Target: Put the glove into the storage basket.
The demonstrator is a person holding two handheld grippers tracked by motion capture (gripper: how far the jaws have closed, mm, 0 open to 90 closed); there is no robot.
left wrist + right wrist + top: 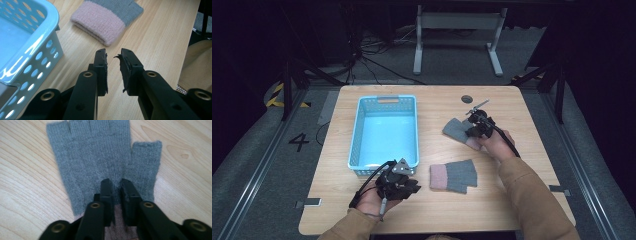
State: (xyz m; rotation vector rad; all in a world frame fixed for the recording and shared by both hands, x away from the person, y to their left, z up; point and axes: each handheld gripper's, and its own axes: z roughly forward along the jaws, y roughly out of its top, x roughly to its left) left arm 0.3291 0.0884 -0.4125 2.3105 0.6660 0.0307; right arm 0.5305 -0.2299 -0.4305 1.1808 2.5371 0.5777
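- The right claw (pixel 117 188) sat over the far glove (pixel 100 157), jaws narrow with knit pinched between them, near the pink cuff.
- The left claw (pixel 113 65) hovered slightly parted and empty beside the blue basket (pixel 37 32).
- The near glove (pixel 453 175) lay flat on the desk (pixel 522 110).
- Judged best: lift straight, keeping the grip on the fabric fold, then carry toward the basket.

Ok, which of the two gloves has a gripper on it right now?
The far glove, right of the blue basket: the right gripper has its jaws closed on the knit. The near glove lies untouched; the left gripper is open beside it.
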